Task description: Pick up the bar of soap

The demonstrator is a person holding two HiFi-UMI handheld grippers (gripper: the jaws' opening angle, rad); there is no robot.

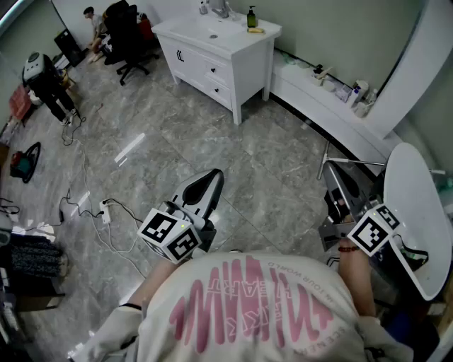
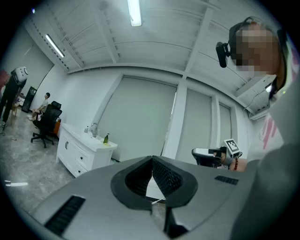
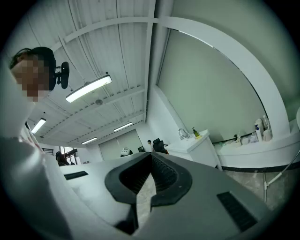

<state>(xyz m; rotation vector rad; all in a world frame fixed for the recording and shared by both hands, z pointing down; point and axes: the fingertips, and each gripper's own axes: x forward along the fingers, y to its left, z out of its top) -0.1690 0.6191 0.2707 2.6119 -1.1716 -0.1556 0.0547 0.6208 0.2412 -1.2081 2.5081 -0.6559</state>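
A small yellow bar of soap (image 1: pixel 257 30) lies on the white vanity top (image 1: pixel 233 39), beside a green bottle (image 1: pixel 251 18) and near the faucet (image 1: pixel 221 10). It is far from both grippers. My left gripper (image 1: pixel 215 175) is held at waist height over the floor, pointing toward the vanity, shut and empty. My right gripper (image 1: pixel 332 177) is held level with it on the right, also shut with nothing in it. In the left gripper view the jaws (image 2: pixel 152 159) meet at the tip, with the vanity (image 2: pixel 84 150) far off. The right gripper view shows closed jaws (image 3: pixel 151 155).
Grey marble floor (image 1: pixel 212 141) lies between me and the vanity. A curved white ledge (image 1: pixel 333 106) with bottles runs along the right wall. A round white table (image 1: pixel 417 205) stands close to my right. Cables (image 1: pixel 92 212), office chairs (image 1: pixel 127 35) and a person (image 1: pixel 92 21) are at the left.
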